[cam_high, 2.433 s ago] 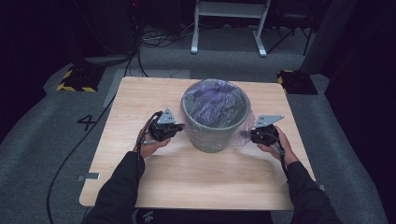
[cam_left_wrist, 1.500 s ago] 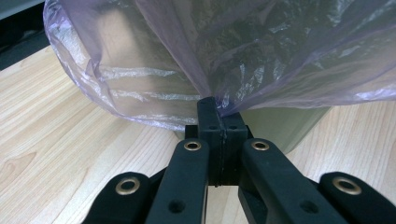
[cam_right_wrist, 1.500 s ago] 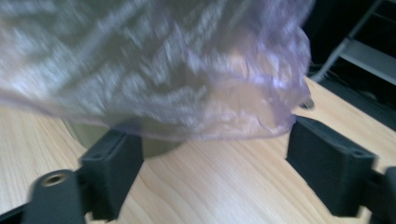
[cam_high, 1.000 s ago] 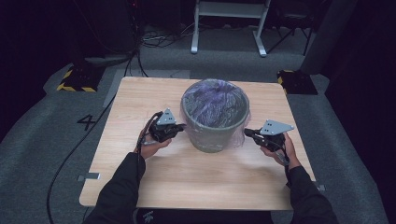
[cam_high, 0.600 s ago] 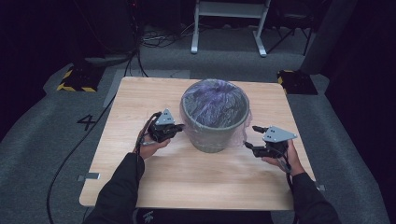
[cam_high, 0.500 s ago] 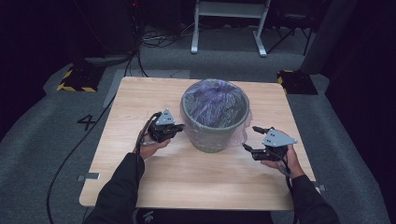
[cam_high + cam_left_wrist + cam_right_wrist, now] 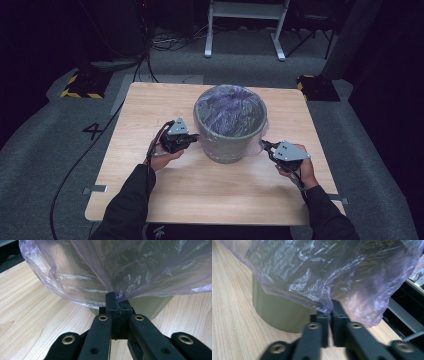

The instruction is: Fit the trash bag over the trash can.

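Note:
A grey-green bin (image 7: pixel 227 145) stands mid-table, lined with a thin purple plastic bag (image 7: pixel 230 107) whose rim drapes over the outside. My left gripper (image 7: pixel 196 136) is at the bin's left side. In the left gripper view it (image 7: pixel 116 298) is shut on a pinched fold of the bag (image 7: pixel 125 267), with the bin wall (image 7: pixel 147 306) behind. My right gripper (image 7: pixel 263 145) sits low at the bin's right. Its jaws have just been closing, and in the right gripper view it (image 7: pixel 332 307) is shut on the hanging bag edge (image 7: pixel 312 270) beside the bin (image 7: pixel 279 312).
The wooden table (image 7: pixel 150 110) has bare board all round the bin. On the grey floor lie a black cable (image 7: pixel 75 165) at the left, yellow-striped blocks (image 7: pixel 80 86) at both far corners, and a white frame (image 7: pixel 245 25) behind.
My right gripper drew back from the bin toward the table's near right, stood open half a second ago, and is now closed on the bag's edge. The left gripper has stayed put.

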A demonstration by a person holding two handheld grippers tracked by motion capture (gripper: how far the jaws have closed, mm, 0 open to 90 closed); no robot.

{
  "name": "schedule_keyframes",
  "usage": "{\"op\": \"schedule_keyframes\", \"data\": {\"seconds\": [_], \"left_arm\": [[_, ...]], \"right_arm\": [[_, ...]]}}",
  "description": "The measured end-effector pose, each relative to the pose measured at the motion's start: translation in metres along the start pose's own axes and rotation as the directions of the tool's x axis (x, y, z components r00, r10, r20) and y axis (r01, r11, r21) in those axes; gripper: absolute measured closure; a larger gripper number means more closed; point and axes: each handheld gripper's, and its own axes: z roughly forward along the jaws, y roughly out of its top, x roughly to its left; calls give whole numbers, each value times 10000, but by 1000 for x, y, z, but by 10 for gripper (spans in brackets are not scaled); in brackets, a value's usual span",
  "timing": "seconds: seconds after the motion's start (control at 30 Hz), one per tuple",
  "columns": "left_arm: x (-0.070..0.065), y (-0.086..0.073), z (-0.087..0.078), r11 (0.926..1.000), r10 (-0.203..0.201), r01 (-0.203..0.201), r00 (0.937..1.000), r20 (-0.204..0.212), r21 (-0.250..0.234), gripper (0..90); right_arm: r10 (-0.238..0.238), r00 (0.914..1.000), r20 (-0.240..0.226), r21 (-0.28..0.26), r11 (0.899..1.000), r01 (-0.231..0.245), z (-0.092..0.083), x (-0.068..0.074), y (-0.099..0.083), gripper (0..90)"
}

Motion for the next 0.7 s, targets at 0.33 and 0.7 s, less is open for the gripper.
{"op": "schedule_keyframes", "data": {"seconds": [0.33,0.7], "left_arm": [[3,-8,10,9984,11,-6,9999,-102,558,899],[13,-18,24,9930,-103,149,9992,-398,1172,899]], "right_arm": [[-310,9979,-573,1783,9831,408,19,2,-12,900],[772,9887,-1281,2934,9553,-366,60,-7,-35,900]]}}
